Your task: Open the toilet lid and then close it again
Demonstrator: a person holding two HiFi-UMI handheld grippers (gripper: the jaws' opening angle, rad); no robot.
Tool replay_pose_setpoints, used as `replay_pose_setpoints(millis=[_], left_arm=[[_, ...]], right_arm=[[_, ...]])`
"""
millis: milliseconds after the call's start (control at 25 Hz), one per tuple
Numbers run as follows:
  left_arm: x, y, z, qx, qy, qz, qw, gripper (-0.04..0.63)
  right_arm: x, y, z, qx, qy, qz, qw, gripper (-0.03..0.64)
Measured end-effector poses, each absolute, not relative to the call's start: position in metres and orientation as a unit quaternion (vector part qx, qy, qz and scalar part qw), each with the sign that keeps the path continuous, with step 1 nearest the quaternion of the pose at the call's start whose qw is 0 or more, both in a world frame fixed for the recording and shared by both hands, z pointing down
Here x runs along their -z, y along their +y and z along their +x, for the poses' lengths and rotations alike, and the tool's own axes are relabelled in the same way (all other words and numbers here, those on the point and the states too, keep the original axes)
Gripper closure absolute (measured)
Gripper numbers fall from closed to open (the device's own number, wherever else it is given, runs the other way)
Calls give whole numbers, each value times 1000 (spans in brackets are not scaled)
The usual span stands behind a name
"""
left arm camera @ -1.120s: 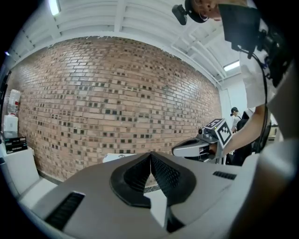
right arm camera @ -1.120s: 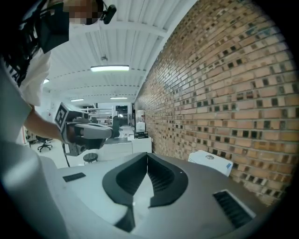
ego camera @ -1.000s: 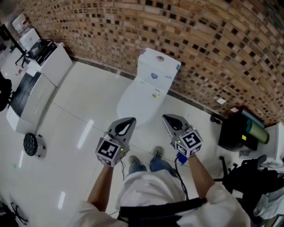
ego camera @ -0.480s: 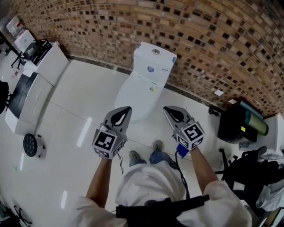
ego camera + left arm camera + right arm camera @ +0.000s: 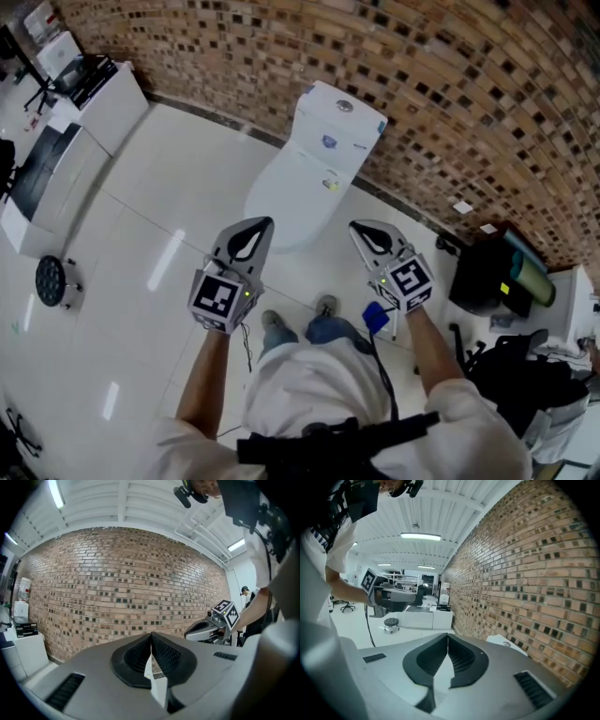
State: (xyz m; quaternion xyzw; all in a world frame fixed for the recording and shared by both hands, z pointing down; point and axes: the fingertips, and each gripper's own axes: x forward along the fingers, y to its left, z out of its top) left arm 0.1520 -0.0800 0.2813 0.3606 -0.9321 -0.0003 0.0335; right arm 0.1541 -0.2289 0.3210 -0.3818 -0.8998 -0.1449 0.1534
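1. White toilet (image 5: 339, 127) sits upper centre of the head view, backed up against the brick wall (image 5: 450, 84), with its lid (image 5: 289, 199) down.
2. Left gripper (image 5: 265, 223) hangs just lower left of the bowl, jaws pressed together on nothing.
3. Right gripper (image 5: 358, 229) is at the lower right, also squeezed closed and empty.
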Motion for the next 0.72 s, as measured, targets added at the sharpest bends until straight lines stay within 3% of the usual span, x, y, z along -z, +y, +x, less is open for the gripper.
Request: replay_pose_setpoints(millis=[360,600,680,720], left_arm=[[-315,-54,149,18,-960,271,71,600],[-354,-100,136,26,-971,217,94,600],[-368,-123,128,35,-975,194,101,600],[-376,-133,124,42,-977,181,105,600]], right_arm=[[-373,-231,113,284,-810,-480,180,615],[-445,-259,96,377,-701,-574,193,615],[-475,-274,91,391,-664,-609,188,488],[-490,-281,89,397,-647,-623,188,462]])
